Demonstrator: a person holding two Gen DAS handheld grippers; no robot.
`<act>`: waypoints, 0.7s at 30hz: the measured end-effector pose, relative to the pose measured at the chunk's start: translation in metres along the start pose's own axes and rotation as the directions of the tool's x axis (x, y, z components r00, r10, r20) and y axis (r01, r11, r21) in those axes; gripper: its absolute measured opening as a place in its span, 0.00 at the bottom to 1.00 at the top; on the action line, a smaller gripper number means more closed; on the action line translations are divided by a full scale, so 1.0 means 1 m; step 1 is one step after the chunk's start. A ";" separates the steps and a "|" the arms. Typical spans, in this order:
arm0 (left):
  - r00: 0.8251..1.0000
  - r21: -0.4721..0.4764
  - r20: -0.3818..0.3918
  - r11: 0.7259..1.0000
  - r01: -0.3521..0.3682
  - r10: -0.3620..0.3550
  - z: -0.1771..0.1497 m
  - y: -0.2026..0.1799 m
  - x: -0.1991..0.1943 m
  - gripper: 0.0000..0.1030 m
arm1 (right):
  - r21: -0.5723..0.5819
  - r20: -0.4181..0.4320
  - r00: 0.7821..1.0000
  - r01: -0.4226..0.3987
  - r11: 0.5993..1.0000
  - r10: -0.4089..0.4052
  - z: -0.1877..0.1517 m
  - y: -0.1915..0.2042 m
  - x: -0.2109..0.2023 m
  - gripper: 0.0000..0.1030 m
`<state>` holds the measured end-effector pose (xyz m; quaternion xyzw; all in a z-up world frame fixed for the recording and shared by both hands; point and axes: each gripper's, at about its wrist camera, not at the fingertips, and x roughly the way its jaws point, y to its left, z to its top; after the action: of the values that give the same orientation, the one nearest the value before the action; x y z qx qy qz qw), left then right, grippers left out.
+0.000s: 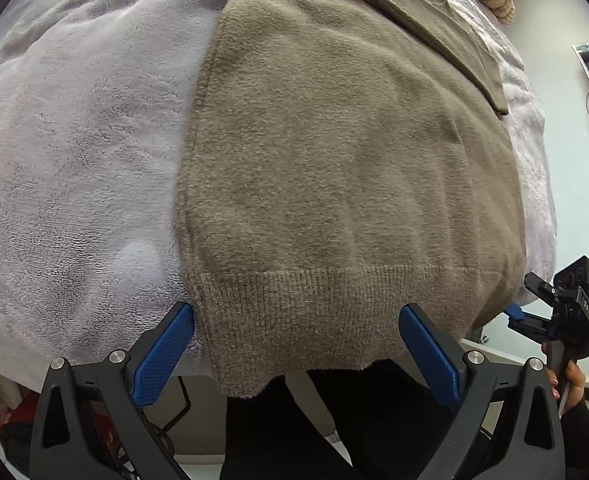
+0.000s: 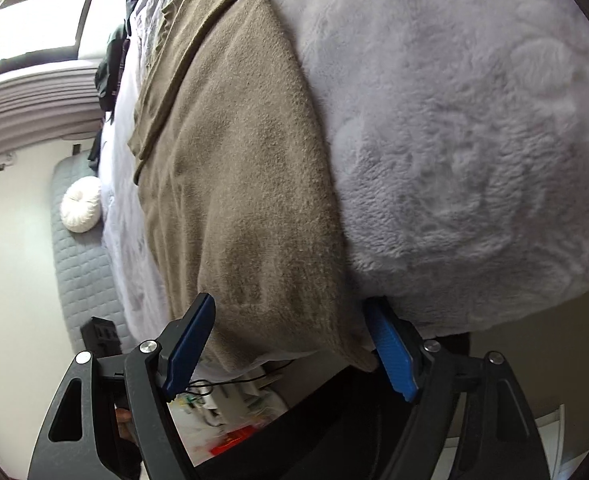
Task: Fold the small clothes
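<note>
Taupe knit sweater (image 1: pixel 334 168): lies flat on a pale grey fleece blanket (image 1: pixel 74 160) covering the bed, ribbed hem hanging over the near edge, one sleeve folded across its far side. Left tongs (image 1: pixel 296 330): spread wide, straddling the hem, gripping nothing. Right tongs (image 2: pixel 290 334): spread wide at the sweater's other hem corner, gripping nothing.

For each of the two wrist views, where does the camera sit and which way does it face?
Left wrist: behind the open left tongs, facing the brown sweater hem; right tongs and hand at right.
Right wrist: behind the open right tongs, facing the sweater's corner.
Shared: sweater on grey blanket.
</note>
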<state>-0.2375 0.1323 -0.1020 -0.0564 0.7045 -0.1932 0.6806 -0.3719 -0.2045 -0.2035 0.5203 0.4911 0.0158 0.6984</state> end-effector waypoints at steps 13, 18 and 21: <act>0.999 0.010 0.004 0.999 -0.035 0.035 -0.005 0.010 -0.002 0.21 | -0.032 -0.105 0.993 -0.059 0.998 0.055 -0.008 0.016 0.010 0.10; 0.986 -0.067 0.057 0.985 0.162 -0.158 -0.002 0.032 -0.026 0.09 | 0.003 -0.090 0.969 -0.232 0.973 0.231 -0.004 0.026 -0.006 0.09; 0.968 -0.072 0.098 0.968 0.239 -0.232 0.008 0.030 -0.040 0.09 | 0.023 -0.078 0.945 -0.317 0.948 0.318 0.003 0.034 -0.013 0.07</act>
<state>-0.2220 0.1718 -0.0747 -0.1766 0.6692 -0.2405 0.6805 -0.3598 -0.1984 -0.1698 0.5951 0.4287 0.1465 0.6638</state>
